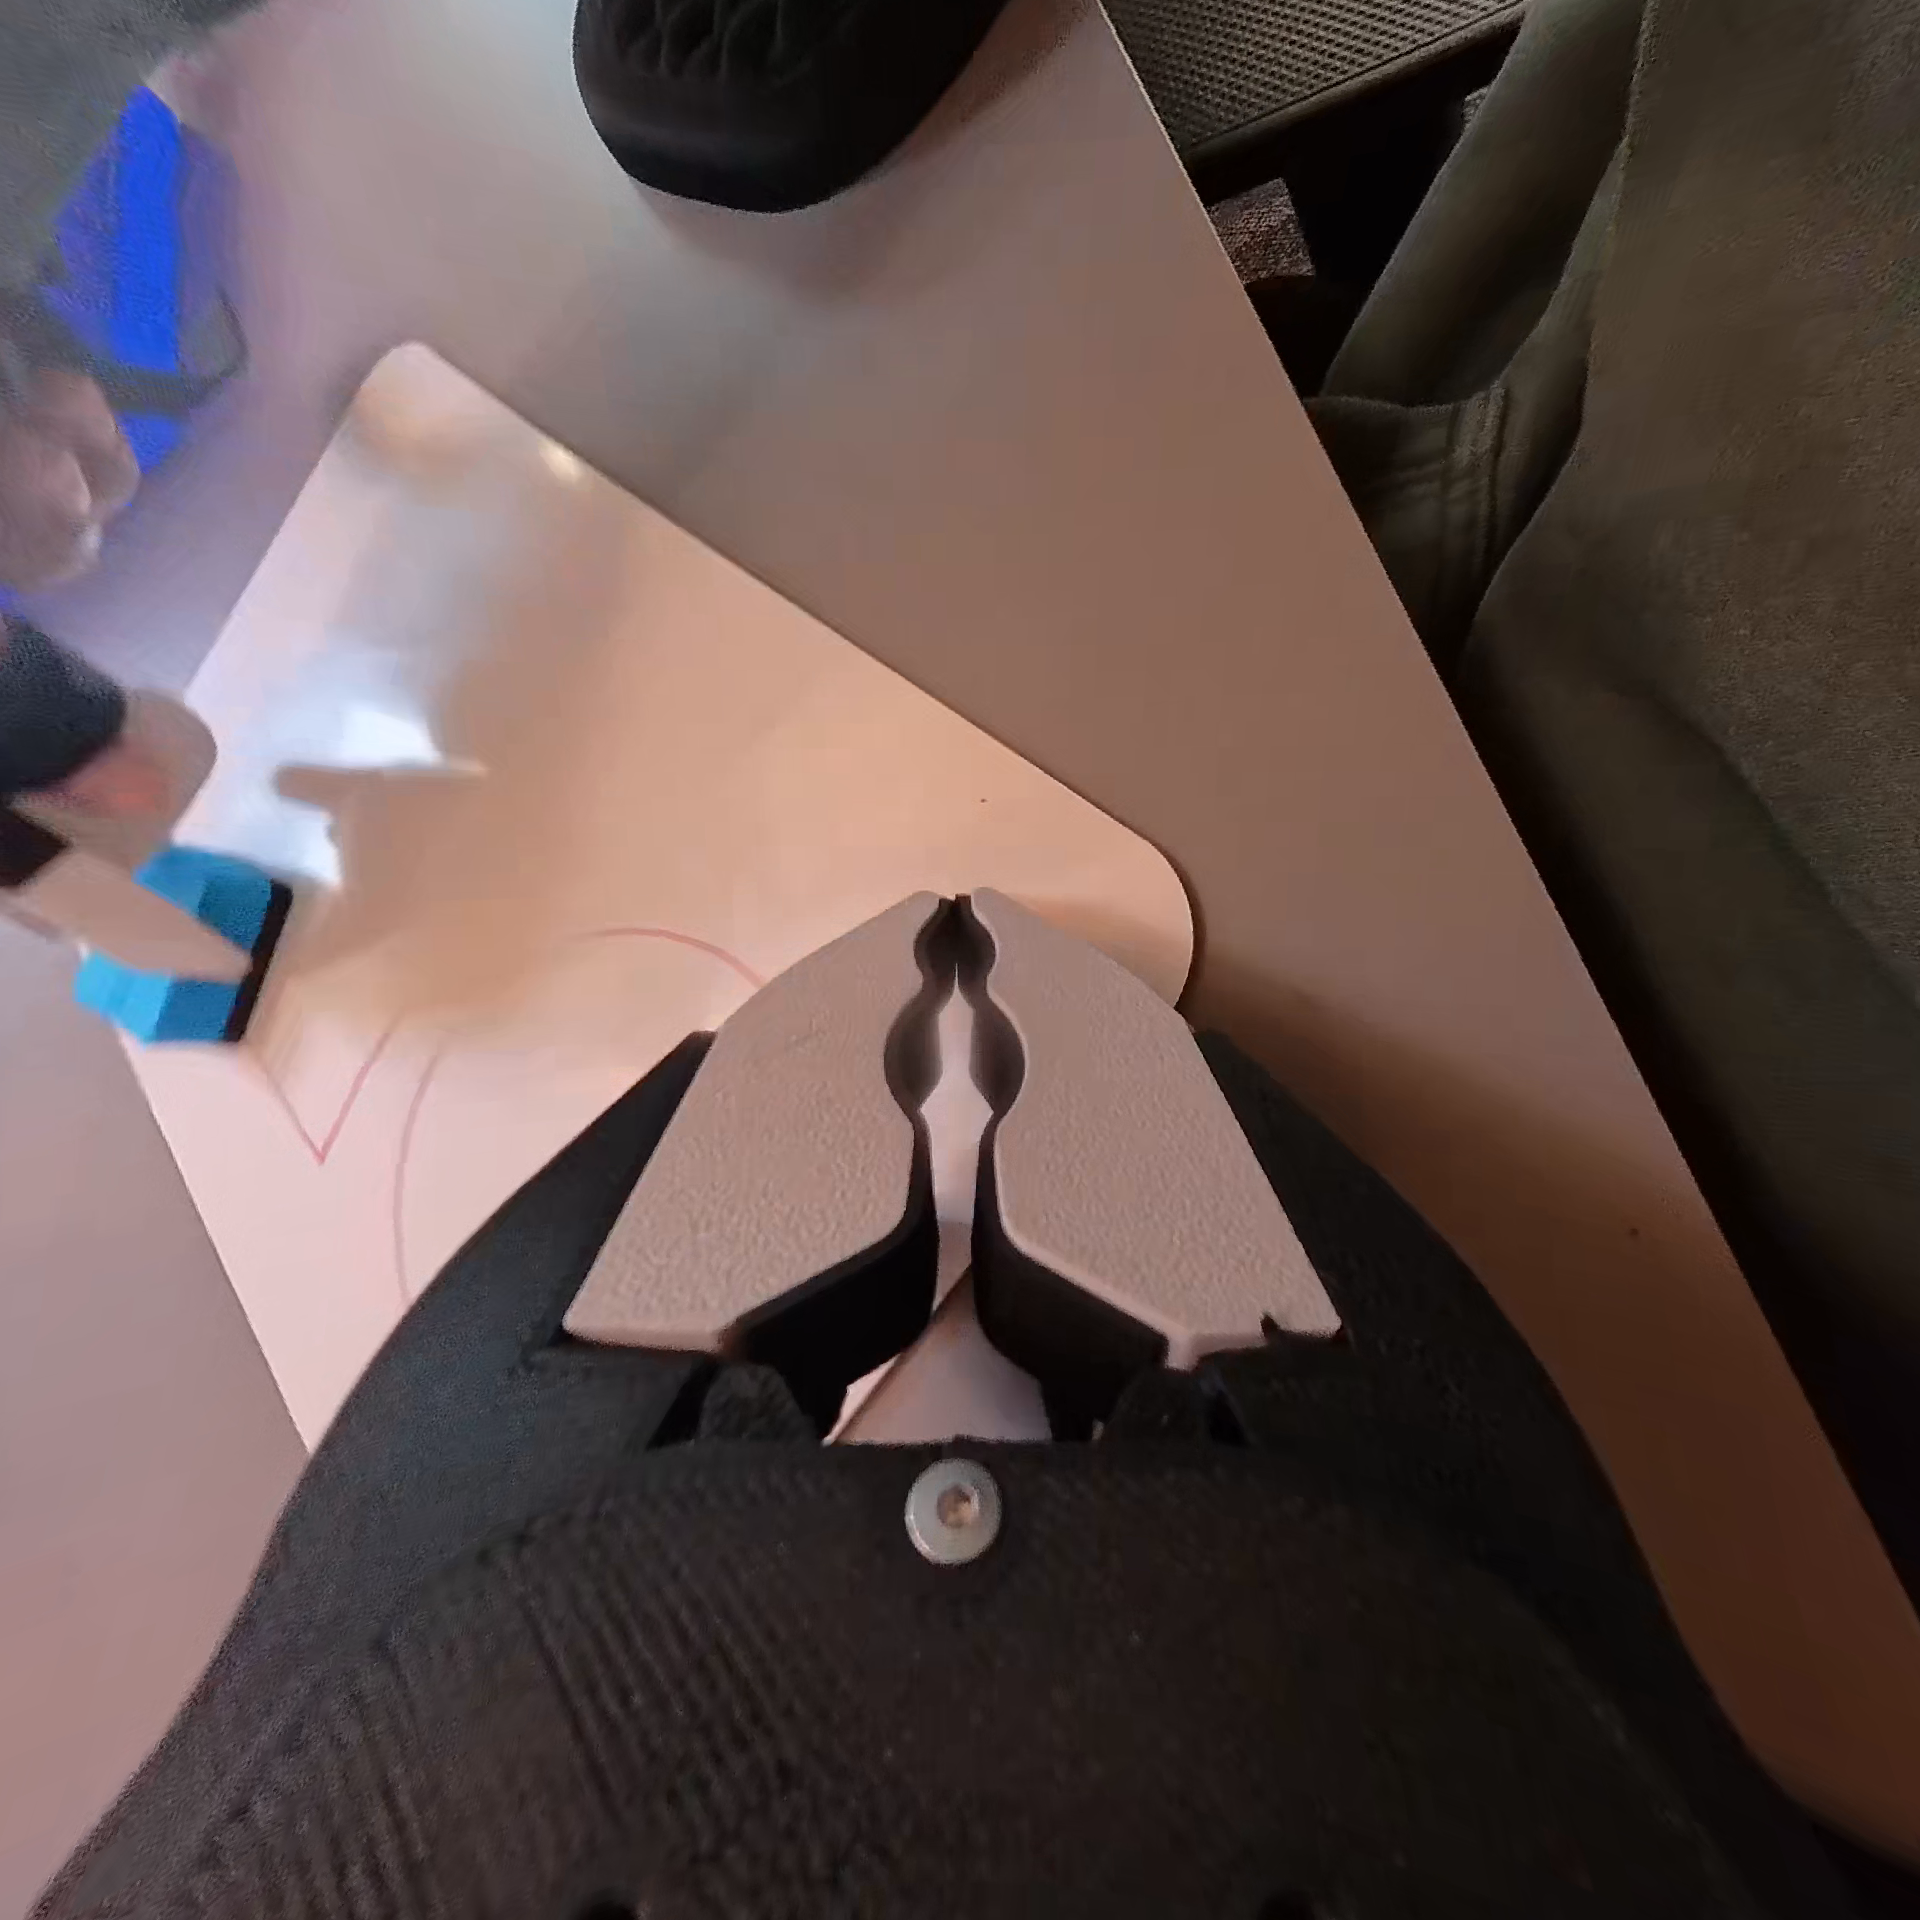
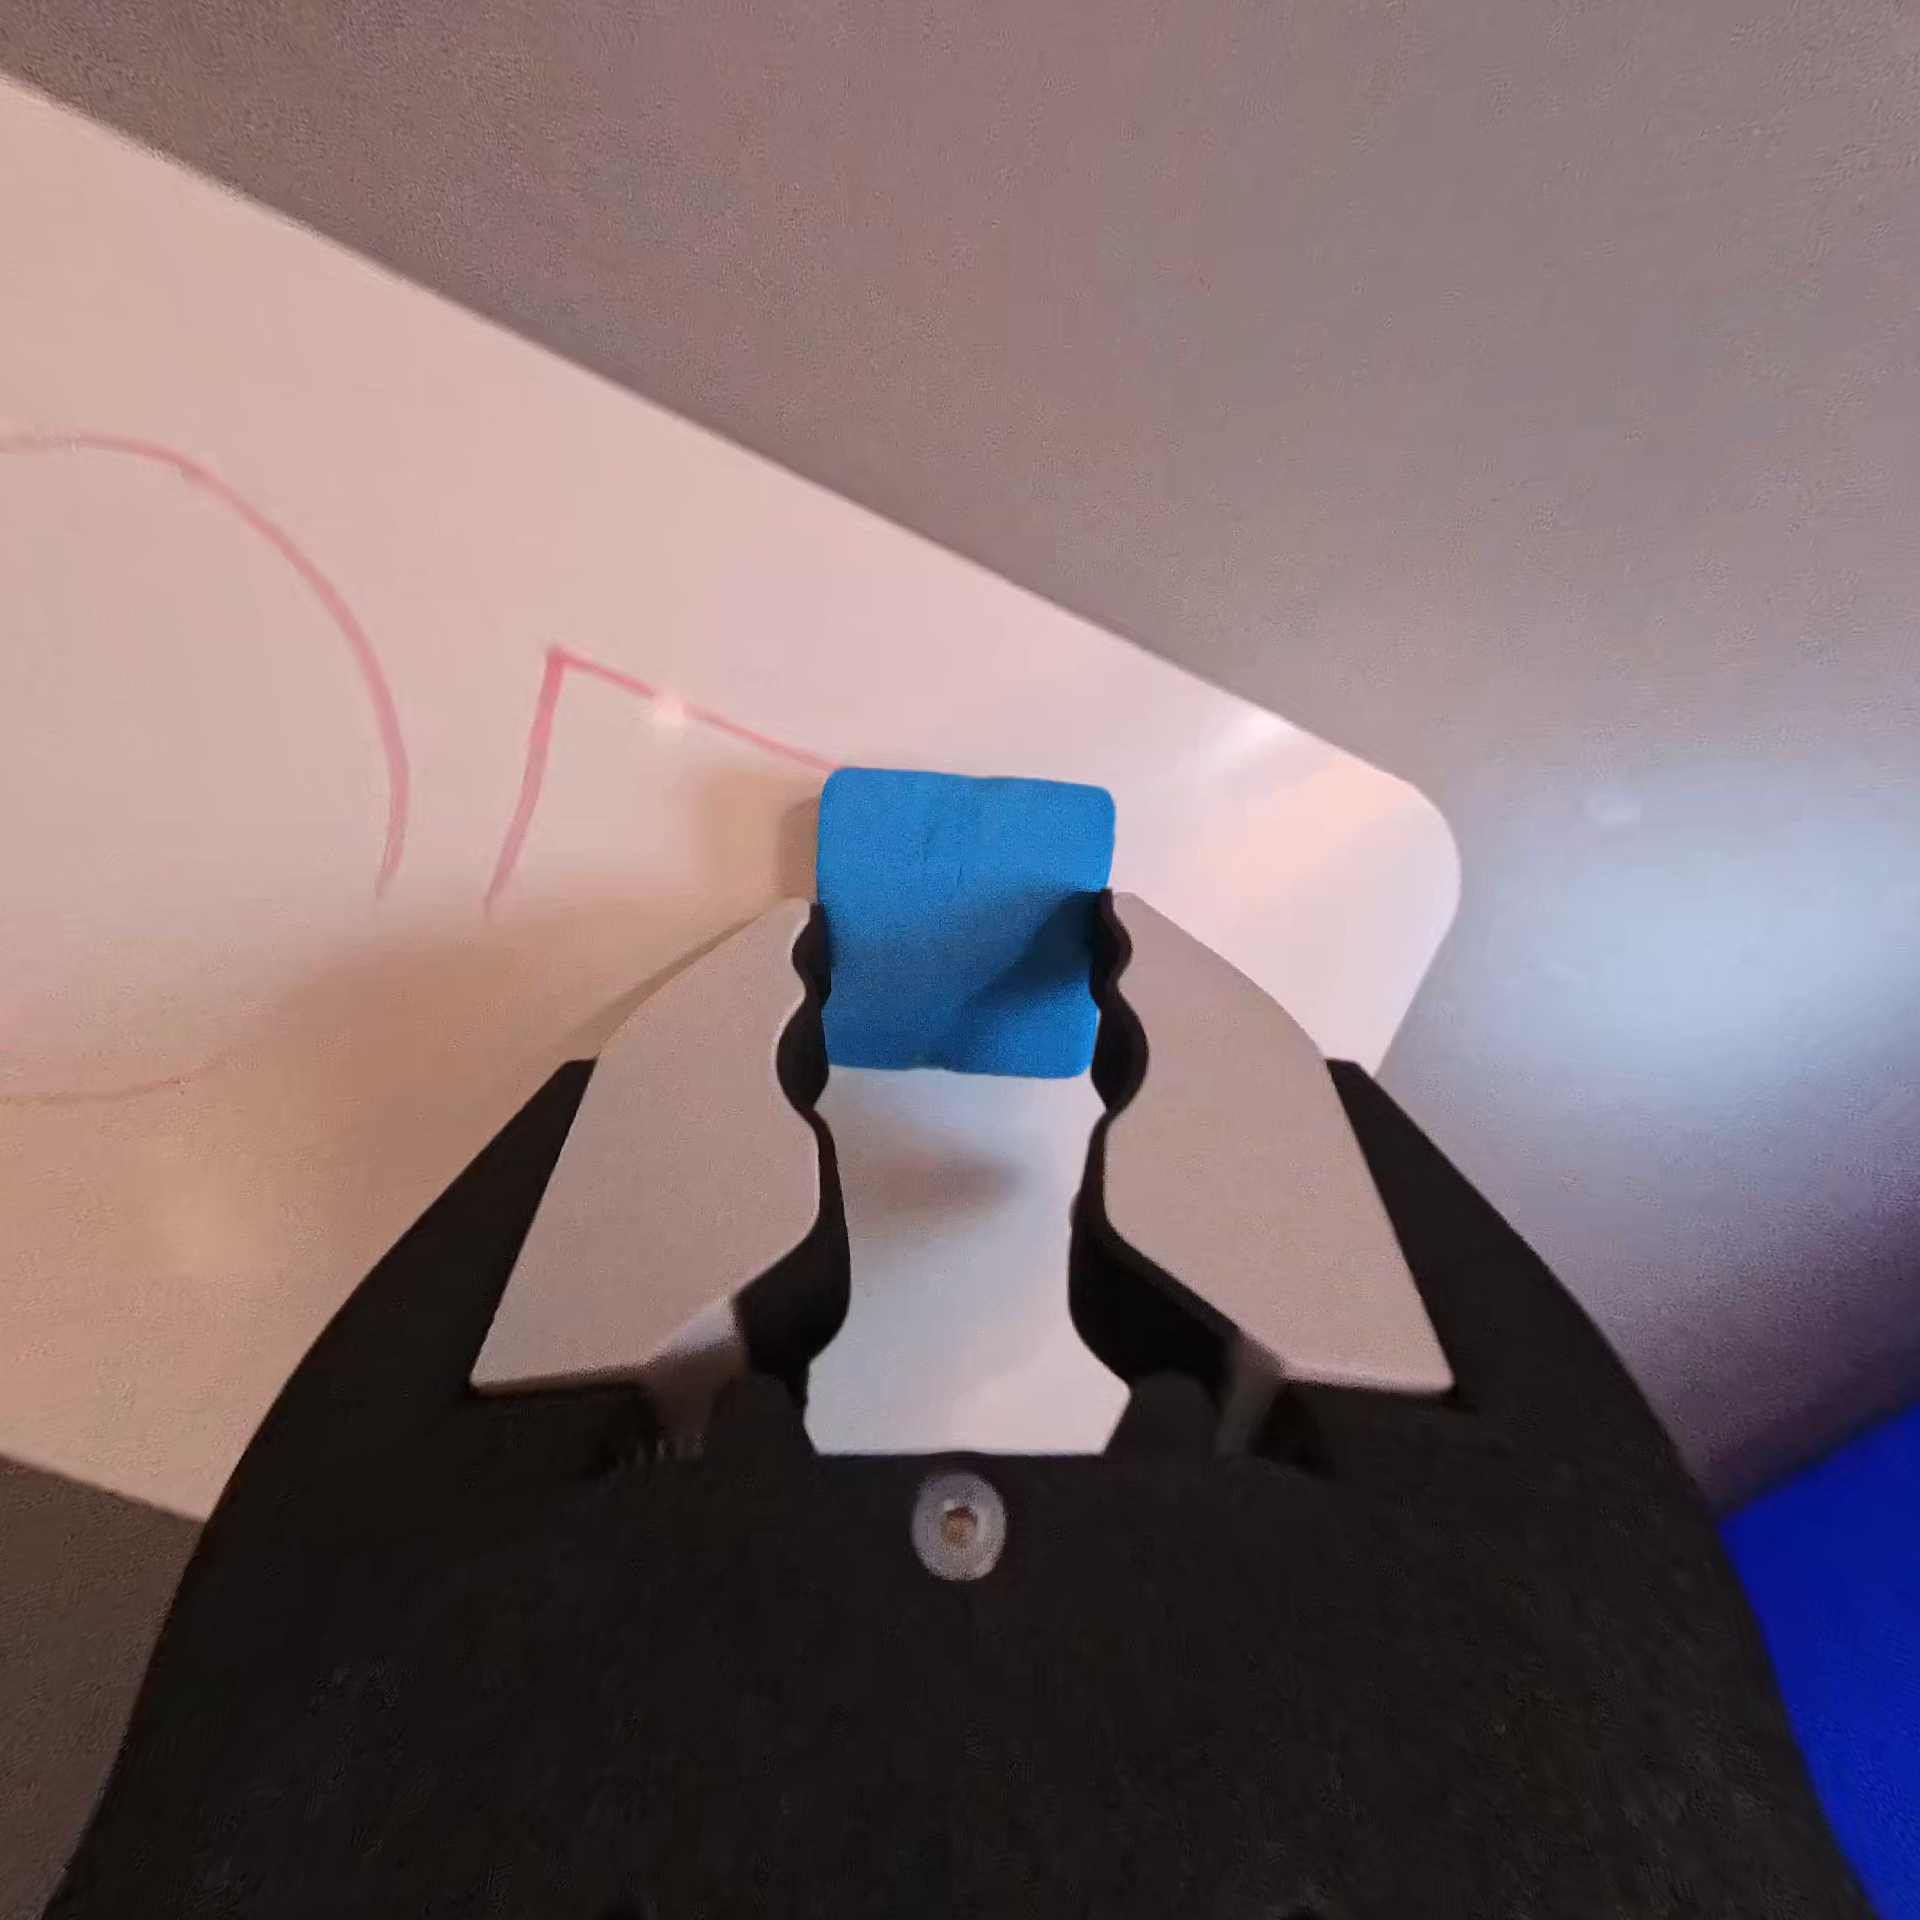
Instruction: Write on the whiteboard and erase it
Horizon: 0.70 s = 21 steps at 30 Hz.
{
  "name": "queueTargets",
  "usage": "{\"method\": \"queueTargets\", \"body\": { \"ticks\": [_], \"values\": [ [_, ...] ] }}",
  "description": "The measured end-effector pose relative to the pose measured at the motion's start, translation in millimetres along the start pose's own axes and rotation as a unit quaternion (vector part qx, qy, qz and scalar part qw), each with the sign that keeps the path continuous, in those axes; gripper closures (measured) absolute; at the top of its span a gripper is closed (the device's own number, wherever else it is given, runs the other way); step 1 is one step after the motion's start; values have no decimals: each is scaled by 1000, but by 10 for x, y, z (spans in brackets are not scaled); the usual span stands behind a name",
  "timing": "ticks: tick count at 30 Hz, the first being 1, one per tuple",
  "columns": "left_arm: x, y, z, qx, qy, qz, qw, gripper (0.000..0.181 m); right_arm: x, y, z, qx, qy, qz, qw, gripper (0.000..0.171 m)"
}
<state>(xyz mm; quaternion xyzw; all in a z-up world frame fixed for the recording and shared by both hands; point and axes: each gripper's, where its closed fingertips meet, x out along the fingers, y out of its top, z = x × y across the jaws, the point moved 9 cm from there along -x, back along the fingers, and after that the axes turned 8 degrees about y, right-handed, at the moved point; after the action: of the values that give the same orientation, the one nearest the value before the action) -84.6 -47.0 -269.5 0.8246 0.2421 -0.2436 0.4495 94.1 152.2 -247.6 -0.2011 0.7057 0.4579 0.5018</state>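
Right hand-held gripper (image 2: 956,914): clamped on a blue eraser (image 2: 961,930), fingers pinching its two sides, most of the block sticking out past the tips. Eraser sits on the whiteboard (image 2: 312,935), near the board's rounded corner. From the left wrist view the same eraser (image 1: 192,951) shows blurred at the far left edge of the board, dark felt face toward the surface; contact looks likely but blur leaves it uncertain.

Left hand-held gripper (image 1: 957,902): fingers drawn together, tips nearly touching, nothing between them. It lies over the near rounded corner of the whiteboard (image 1: 675,748); cannot tell whether it presses on it.

Whiteboard lies flat on a grey table (image 1: 935,364), skewed to the table edge. Red marker lines (image 2: 364,644) on it: a curved stroke and an angular one, the angular line running up to the eraser. Same red lines (image 1: 353,1091) in the left view, between the two grippers.

Other items: black rounded object (image 1: 769,94) on the table's far side; blue object (image 1: 135,270), blurred, beyond the board; grey-green trouser leg (image 1: 1714,727) past the table edge.
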Motion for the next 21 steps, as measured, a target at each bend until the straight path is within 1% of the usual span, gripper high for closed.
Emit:
{"method": "queueTargets", "body": {
  "ticks": [1,3,5,6,7,9,10,11,13,14,15,16,17,19,20,21],
  "values": [
    [-2,1,3,-1,-3,2,1000,181,71,106,-72,-18,3,5,1000,122],
    [-2,6,14,-11,-16,9,1000,181,182,239,-510,-80,55,7,995,122],
    [-3,14,24,-5,-13,8,1000,181,179,200,-894,-144,79,-21,986,122],
    [-3,15,26,-3,-11,8,1000,181,160,170,-884,-150,81,-28,985,122],
    [-4,16,25,0,-10,8,1000,181,144,162,-719,-123,75,-30,989,122],
    [-5,22,32,6,-6,6,1000,181,124,216,-171,-43,7,-33,999,122],
    [-6,23,36,9,-3,6,1000,181,146,275,-15,-7,-3,-27,1000,122],
    [-6,22,38,10,-3,6,1000,181,197,359,-56,-9,-3,-22,1000,122],
    [-5,20,32,4,-8,8,1000,181,323,503,-560,-85,39,-14,996,122],
    [-5,19,29,0,-10,9,1000,181,347,512,-838,-122,56,-19,991,122],
    [-5,18,30,-2,-10,9,1000,181,343,484,-999,-153,64,-27,986,122],
    [-5,18,32,-1,-8,9,1000,181,323,451,-981,-155,70,-28,985,122],
    [-6,18,29,3,-3,6,1000,181,300,431,-794,-123,69,-25,990,122],
    [-5,17,25,3,2,3,1000,181,236,412,-207,-35,9,-26,999,122],
    [-5,17,27,3,3,3,1000,181,236,425,-64,-2,1,-18,1000,122],
    [-6,18,30,4,3,3,1000,181,266,462,-135,-12,0,-14,1000,122]
  ]
}}
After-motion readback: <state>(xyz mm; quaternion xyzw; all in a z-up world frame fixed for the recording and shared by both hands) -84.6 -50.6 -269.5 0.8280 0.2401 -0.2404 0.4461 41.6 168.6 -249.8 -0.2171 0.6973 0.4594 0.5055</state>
